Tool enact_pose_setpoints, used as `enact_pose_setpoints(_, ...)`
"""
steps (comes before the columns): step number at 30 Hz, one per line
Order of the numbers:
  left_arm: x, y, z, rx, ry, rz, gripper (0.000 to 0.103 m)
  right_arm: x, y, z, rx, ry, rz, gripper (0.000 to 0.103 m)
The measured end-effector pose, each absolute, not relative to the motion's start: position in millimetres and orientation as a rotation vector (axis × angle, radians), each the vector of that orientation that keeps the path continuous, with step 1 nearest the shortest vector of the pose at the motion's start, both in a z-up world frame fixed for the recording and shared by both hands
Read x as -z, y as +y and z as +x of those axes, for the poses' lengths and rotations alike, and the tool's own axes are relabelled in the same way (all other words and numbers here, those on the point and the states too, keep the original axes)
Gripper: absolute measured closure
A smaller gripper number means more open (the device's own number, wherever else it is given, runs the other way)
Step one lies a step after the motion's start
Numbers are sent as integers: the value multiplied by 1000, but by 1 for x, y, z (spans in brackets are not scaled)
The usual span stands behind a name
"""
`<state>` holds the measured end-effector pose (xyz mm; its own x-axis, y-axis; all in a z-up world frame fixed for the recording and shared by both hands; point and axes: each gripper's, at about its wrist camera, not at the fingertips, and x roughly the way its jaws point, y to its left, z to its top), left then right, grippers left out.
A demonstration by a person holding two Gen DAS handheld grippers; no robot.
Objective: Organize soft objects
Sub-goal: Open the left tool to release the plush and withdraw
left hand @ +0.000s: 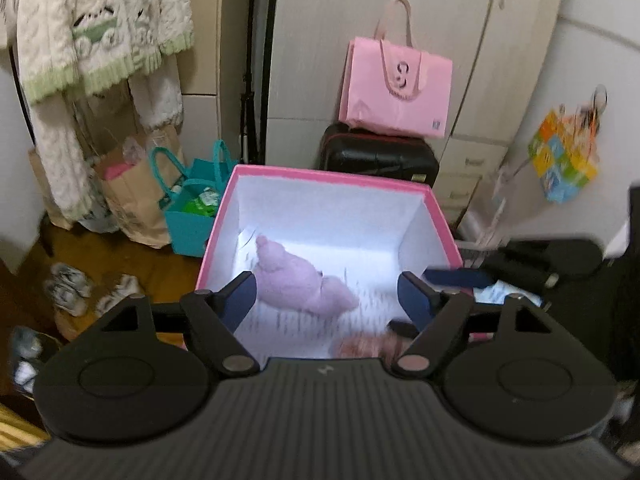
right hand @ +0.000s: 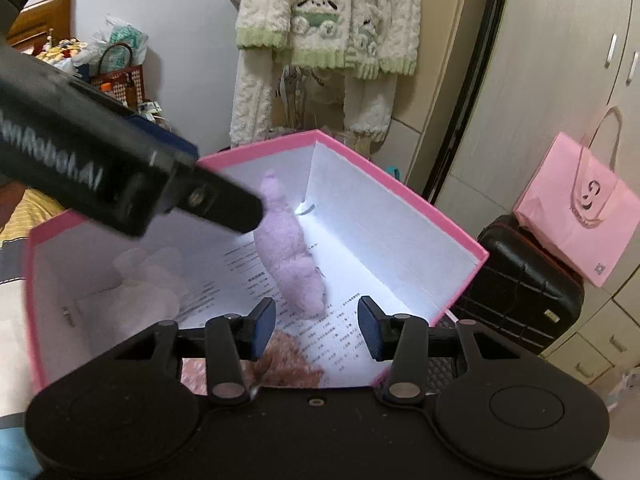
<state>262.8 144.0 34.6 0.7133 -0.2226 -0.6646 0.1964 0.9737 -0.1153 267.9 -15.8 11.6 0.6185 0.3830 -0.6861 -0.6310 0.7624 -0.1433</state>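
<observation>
A pink box with a white inside point(left hand: 416, 222) point(right hand: 400, 236) stands open below both grippers. A purple plush toy point(left hand: 298, 276) point(right hand: 286, 252) lies on a printed paper sheet point(right hand: 336, 332) on its floor. A brown plush toy point(right hand: 290, 358) point(left hand: 366, 346) lies at the near edge, and a pale pink plush point(right hand: 148, 284) lies at the box's left side. My left gripper point(left hand: 327, 294) is open and empty above the box; its body shows in the right wrist view point(right hand: 120, 176). My right gripper point(right hand: 317, 326) is open and empty over the box's near part.
A black suitcase point(left hand: 378, 156) point(right hand: 520, 284) with a pink paper bag point(left hand: 396, 88) point(right hand: 580, 208) on top stands behind the box by a wardrobe. A teal bag point(left hand: 196, 208), a brown paper bag point(left hand: 128, 196), shoes point(left hand: 68, 288) and hanging white knitwear point(right hand: 328, 20) are on the left.
</observation>
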Motion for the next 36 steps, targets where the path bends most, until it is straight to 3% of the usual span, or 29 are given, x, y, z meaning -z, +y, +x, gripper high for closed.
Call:
enact_pose_setpoints(21,-108,64,113,383,673,232,21,-80,-92,114,-581,523,-469,48)
enact_pose_setpoints(28,-104,24,77,489,660,323,20,-90,-146,77,-587,516,-383,48)
enact_pose_setpoints(36,-76,-16,74,641,705,334,20,-65,-207,56,-519,507,-251,45)
